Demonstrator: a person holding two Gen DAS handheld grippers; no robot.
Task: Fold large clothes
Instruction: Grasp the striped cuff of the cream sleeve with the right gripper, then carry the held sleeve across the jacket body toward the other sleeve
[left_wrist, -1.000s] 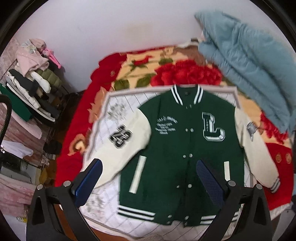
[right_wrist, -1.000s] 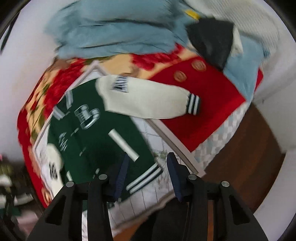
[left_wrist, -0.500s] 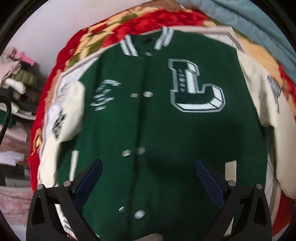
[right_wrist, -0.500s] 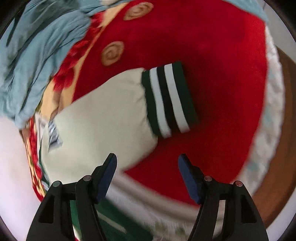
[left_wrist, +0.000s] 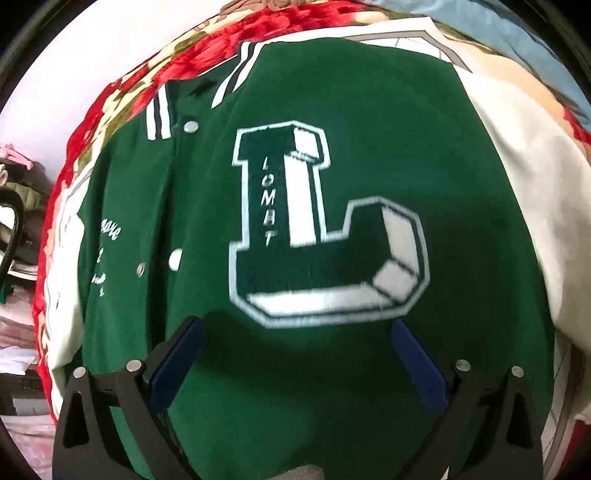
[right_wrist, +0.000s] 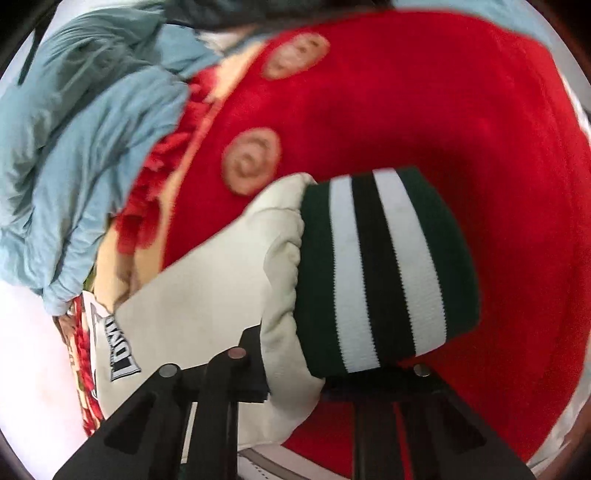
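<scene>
A: Where is the jacket (left_wrist: 332, 92) right now?

B: Spread front-up on the red flowered blanket (right_wrist: 461, 110), over a white sheet (left_wrist: 417, 37) whose corner shows at the far right. The left wrist view looks close down on its green chest, filled by the big "L" patch (left_wrist: 325, 221). The striped collar (left_wrist: 236, 70) lies at the far side, with snap buttons running down to the left of the patch.

A: And the left gripper (left_wrist: 295, 350)?

B: Its jaws are spread wide, the blue pads (left_wrist: 177, 362) apart over the green cloth just near of the patch. Nothing is pinched between them.

A: The right gripper (right_wrist: 291, 369)?

B: Its jaws have just been closing, and the cream sleeve (right_wrist: 207, 295) sits between them right beside the striped cuff (right_wrist: 388, 266). The cloth bunches up where they press, so it is pinching the sleeve end.

A: Where does that sleeve lie?

B: Stretched out over the red part of the blanket, the cuff pointing right. A pale blue garment (right_wrist: 81, 147) is heaped at the far left, apart from the sleeve.
</scene>
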